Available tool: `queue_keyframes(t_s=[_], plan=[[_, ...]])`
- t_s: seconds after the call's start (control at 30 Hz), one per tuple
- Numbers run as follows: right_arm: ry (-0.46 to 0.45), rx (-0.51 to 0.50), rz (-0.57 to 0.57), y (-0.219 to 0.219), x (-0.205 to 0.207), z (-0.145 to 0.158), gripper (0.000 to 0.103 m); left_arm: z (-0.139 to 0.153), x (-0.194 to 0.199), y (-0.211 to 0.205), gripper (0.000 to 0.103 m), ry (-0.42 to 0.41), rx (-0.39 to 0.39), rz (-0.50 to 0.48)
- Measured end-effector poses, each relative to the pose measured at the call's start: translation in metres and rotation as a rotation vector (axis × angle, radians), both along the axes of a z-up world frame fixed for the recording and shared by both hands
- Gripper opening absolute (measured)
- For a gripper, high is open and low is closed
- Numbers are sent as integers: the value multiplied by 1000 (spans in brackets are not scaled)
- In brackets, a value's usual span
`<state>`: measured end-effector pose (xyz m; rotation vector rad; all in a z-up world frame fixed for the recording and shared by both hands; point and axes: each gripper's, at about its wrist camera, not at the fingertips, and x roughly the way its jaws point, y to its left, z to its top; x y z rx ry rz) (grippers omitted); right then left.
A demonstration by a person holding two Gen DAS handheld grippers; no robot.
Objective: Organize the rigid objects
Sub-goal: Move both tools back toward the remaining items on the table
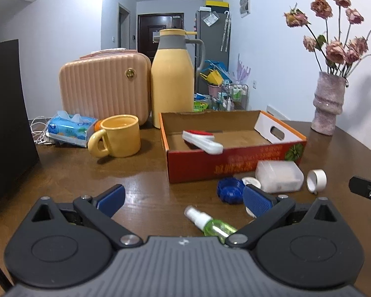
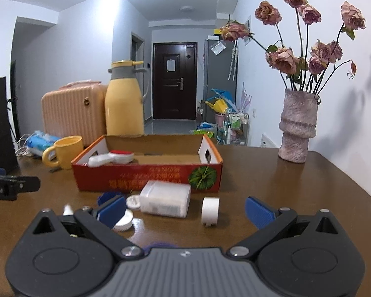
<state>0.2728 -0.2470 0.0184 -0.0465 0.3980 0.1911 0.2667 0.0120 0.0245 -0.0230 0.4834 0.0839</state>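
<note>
**Small items lie loose before the open box**

We see the cardboard box standing open on the wooden bench, and inside it, toward its left end, a white brush with a red top. Just in front of the box lie the loose pieces: a translucent plastic case on its side, a roll of white tape standing on edge to its right, a white round lid touching the case's left end, a blue ridged cap, and a green spray bottle lying flat nearest us.

Our left gripper hovers low over the bench with its blue pads spread wide and nothing between them; the spray bottle sits just ahead of it. Our right gripper is likewise spread, empty, facing the case and tape.

Behind the box stand a yellow mug, a yellow thermos jug, a pink ribbed case and a tissue pack. A vase of dried roses stands at the right by the wall.
</note>
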Motion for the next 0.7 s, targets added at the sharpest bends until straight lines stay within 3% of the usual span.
queue_keyframes(t_s=[0.4, 0.7], plan=[[87, -25, 28, 6, -21, -29, 103, -29, -20, 0, 103, 65, 1, -25], [167, -52, 39, 13, -5, -44, 103, -49, -10, 5, 103, 115, -10, -15]])
